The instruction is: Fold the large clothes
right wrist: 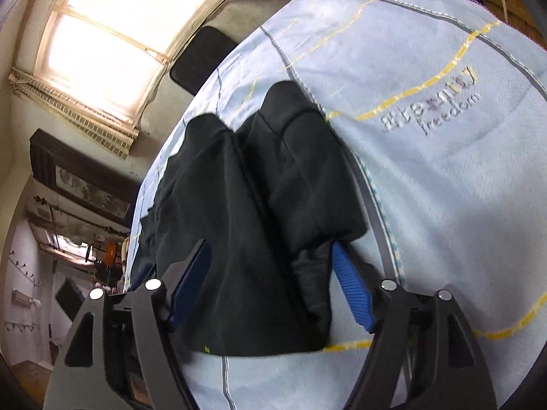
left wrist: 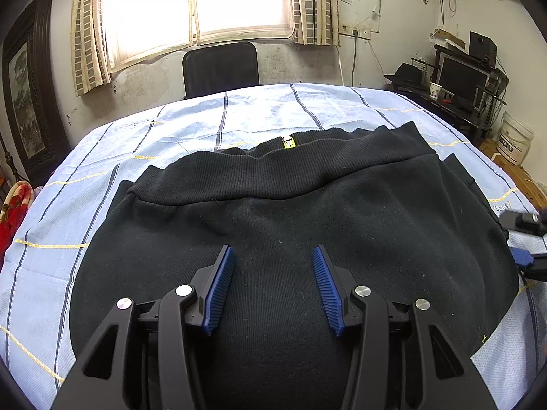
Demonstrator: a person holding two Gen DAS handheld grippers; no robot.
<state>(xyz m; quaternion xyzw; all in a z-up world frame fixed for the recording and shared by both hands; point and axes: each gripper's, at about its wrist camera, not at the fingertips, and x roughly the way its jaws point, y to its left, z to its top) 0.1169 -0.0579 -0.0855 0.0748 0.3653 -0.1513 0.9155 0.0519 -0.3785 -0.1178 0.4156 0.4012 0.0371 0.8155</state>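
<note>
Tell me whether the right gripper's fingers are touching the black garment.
Cannot tell. In the right wrist view the open right gripper straddles the black garment; cloth overlaps its right finger, but blur hides whether they press together.

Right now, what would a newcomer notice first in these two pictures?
A large black garment lies spread over a light blue striped sheet, its ribbed hem toward the bright window. The left gripper hovers open above its middle; the right gripper is open around a bunched fold at its edge.
</note>
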